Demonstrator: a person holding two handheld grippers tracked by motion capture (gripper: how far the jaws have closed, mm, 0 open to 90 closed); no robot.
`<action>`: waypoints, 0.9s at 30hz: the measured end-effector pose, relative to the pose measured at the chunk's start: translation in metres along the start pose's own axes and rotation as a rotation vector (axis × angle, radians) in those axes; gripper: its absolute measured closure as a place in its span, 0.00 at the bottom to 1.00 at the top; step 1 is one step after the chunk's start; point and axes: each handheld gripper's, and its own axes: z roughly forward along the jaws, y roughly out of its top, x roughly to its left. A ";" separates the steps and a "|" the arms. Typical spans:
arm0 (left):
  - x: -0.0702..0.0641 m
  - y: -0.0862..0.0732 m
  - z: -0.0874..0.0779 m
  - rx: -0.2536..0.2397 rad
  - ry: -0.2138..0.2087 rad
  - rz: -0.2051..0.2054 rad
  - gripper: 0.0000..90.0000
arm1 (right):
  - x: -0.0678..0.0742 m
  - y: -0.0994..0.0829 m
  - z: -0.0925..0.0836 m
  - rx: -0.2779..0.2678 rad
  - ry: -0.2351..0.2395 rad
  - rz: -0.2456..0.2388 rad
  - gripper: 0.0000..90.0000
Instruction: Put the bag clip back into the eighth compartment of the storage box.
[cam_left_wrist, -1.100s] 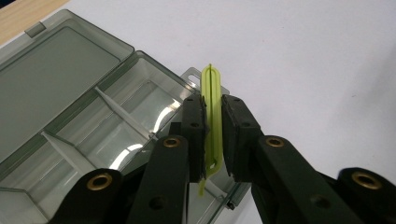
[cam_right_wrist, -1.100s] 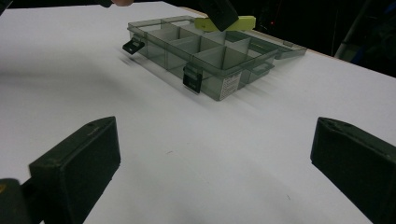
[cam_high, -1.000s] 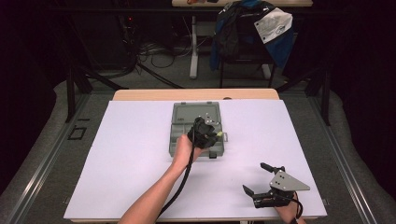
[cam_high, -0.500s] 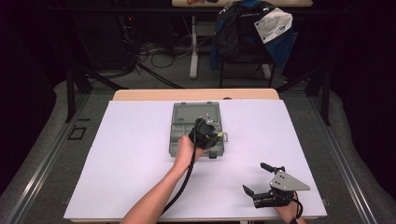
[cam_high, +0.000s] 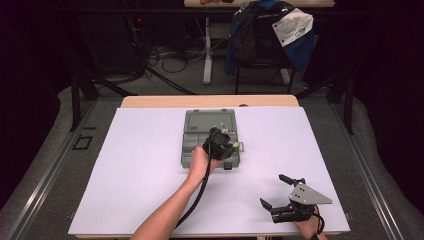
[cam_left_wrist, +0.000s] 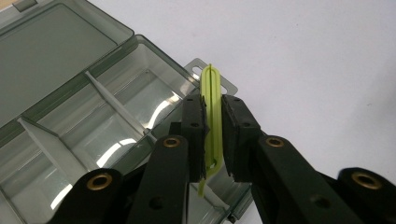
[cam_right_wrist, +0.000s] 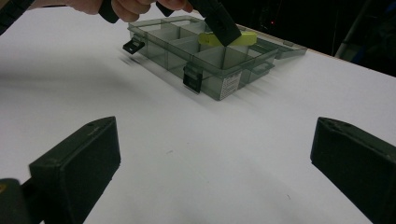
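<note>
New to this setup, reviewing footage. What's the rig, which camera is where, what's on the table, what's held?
No robot arm here: a person holds a two-jaw gripper in each hand. The high view looks down on the white table; each of the other two cameras rides on a gripper. A grey compartment box lies open, lid back. The left gripper hangs over it; in its own view the fingers are shut on a thin yellow-green strip, edge-on. The right gripper rests near the table's front edge, open, holding nothing.
</note>
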 end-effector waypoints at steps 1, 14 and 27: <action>0.000 0.000 0.001 0.001 -0.001 -0.004 0.89 | 0.000 0.000 0.000 0.000 0.000 0.000 0.01; 0.000 -0.002 0.006 0.008 0.011 -0.018 0.89 | 0.000 0.000 0.000 0.000 0.001 0.000 0.01; -0.001 -0.004 0.010 0.012 0.013 -0.016 0.89 | 0.000 0.000 0.000 -0.003 0.002 0.001 0.01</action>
